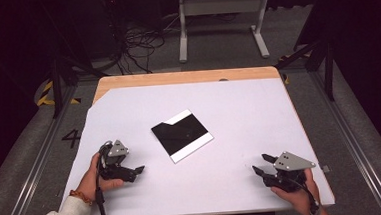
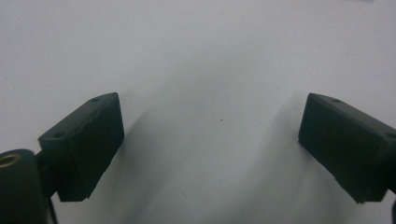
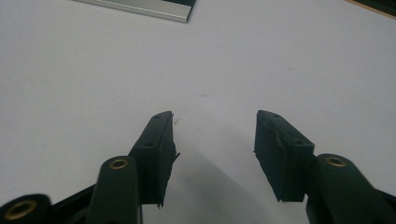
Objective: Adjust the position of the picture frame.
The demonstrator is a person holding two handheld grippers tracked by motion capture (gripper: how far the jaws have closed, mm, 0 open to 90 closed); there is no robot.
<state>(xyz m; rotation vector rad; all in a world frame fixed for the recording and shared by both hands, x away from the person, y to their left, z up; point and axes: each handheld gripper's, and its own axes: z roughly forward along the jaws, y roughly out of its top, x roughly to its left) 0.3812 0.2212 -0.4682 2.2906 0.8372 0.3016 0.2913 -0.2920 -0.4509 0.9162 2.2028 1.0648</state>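
A flat black square with white strips (image 1: 182,135) along two of its edges lies alone near the middle of the white table cover (image 1: 238,109), turned a little so one corner points toward the person. It may be a folder or a thin sleeve; from above I cannot say which, nor whether the notch at its far left corner is a flap. In the right gripper view its pale edge (image 3: 140,8) lies well ahead of the jaws, nothing between it and them.

Neither tool touches it. The left gripper (image 1: 138,169) sits low near the front left of the cover, held in a hand with a beaded band at the wrist, its jaws spread wide over bare surface (image 2: 210,93) and holding nothing. The right gripper (image 1: 263,164) rests at the front right, jaws about half apart and empty, pointing inward toward the square.

To my eye this is the outset: both hands parked, the approach not yet begun. The next move, I judge, calls for bringing a gripper in low to an edge or corner, since something this flat offers little to pinch unless a jaw slips under it or the other tool steadies it.
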